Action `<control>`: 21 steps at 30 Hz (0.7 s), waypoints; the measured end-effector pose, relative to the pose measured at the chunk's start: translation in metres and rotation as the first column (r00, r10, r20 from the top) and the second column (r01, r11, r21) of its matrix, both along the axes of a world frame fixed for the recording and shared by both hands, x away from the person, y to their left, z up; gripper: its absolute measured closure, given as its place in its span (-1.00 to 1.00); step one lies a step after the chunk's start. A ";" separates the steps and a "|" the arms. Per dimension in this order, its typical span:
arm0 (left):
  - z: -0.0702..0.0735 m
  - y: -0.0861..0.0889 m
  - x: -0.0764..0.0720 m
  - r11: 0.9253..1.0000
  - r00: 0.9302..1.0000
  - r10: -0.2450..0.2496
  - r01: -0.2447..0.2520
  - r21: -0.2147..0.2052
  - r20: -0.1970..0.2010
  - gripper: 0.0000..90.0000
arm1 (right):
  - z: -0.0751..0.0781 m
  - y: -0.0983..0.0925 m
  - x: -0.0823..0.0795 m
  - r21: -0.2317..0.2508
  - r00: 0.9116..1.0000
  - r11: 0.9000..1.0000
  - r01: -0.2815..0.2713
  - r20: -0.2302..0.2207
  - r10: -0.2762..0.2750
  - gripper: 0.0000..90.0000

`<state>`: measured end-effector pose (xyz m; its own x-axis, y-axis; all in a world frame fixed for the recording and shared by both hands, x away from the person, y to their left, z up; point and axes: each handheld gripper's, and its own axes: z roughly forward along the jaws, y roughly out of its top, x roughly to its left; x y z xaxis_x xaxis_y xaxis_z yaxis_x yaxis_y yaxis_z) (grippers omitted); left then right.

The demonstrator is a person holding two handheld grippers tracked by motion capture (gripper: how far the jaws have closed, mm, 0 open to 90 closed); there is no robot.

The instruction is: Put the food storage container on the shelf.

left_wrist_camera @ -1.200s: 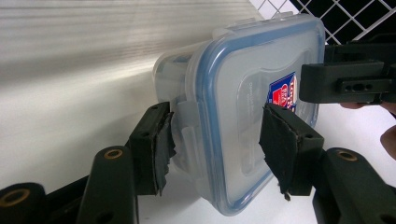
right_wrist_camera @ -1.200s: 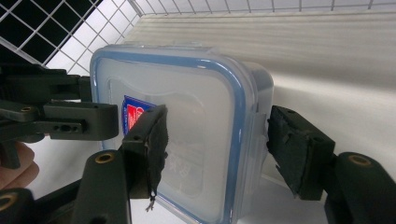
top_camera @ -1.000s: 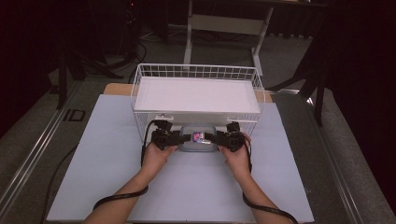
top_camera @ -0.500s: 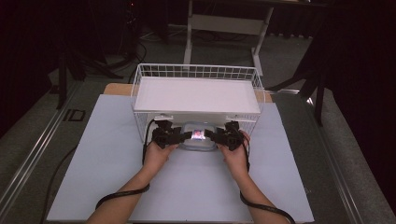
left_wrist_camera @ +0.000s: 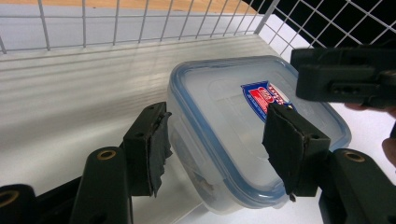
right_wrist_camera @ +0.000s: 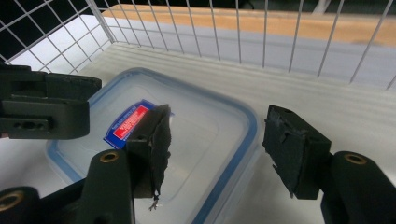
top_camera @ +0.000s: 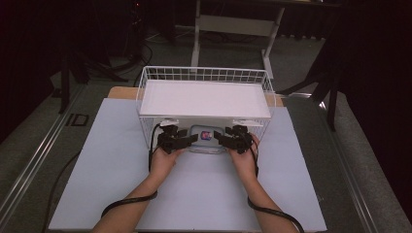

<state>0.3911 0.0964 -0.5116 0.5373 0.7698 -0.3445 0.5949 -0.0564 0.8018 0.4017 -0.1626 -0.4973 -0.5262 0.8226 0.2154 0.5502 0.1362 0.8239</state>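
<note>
A clear plastic box (top_camera: 206, 138) with a blue-rimmed lid and a red and blue label (left_wrist_camera: 263, 96) lies at the front opening of a white wire basket (top_camera: 145, 77). My left gripper (top_camera: 192, 139) reaches in from the left. In the left gripper view (left_wrist_camera: 217, 116) its jaws straddle the box's near edge, one pad beside the wall and one over the lid. These jaws have just been opening. My right gripper (top_camera: 219, 140) comes in from the right and stands open (right_wrist_camera: 219, 116), one pad above the lid (right_wrist_camera: 205, 135) and the other clear of the rim.
A white board (top_camera: 204, 97) lies across the top of the basket, low over the box. Wire mesh closes the basket's back and sides. The basket stands on a pale blue mat (top_camera: 116, 160). A metal stand (top_camera: 233, 24) rises behind the table.
</note>
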 end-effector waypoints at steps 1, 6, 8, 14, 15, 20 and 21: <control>0.000 0.001 -0.001 1.000 1.000 -0.005 0.005 -0.007 0.000 -0.07 | 0.001 0.000 -0.001 -0.015 1.000 1.000 -0.002 0.017 0.002 -0.09; 0.003 0.005 -0.009 0.999 1.000 -0.001 0.000 -0.041 -0.016 -0.07 | 0.001 -0.002 -0.009 -0.009 1.000 1.000 -0.020 0.023 0.020 -0.09; 0.004 0.005 -0.014 0.999 1.000 -0.009 0.008 -0.037 -0.014 -0.07 | 0.001 -0.004 -0.013 0.004 0.999 1.000 -0.026 0.036 0.026 -0.09; 0.009 0.009 -0.031 0.999 0.999 -0.042 0.042 -0.007 0.004 -0.07 | 0.009 0.001 -0.034 -0.065 0.995 0.997 -0.048 0.080 0.053 -0.09; 0.010 0.009 -0.034 0.999 0.999 -0.052 0.052 0.001 0.010 -0.07 | 0.011 0.003 -0.037 -0.061 0.995 0.996 -0.059 0.083 0.063 -0.08; 0.016 0.011 -0.051 0.995 0.995 -0.096 0.095 0.020 0.031 -0.05 | 0.015 0.010 -0.052 -0.046 0.992 0.993 -0.106 0.069 0.109 -0.05; 0.016 0.012 -0.055 0.995 0.994 -0.103 0.102 0.018 0.035 -0.05 | 0.015 0.011 -0.055 -0.048 0.991 0.993 -0.110 0.067 0.113 -0.05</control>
<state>0.3363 0.1080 -0.4957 0.6253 0.7154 -0.3118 0.5561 -0.1282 0.8211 0.3467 -0.1517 -0.4823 -0.6275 0.7661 0.1393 0.4708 0.2308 0.8515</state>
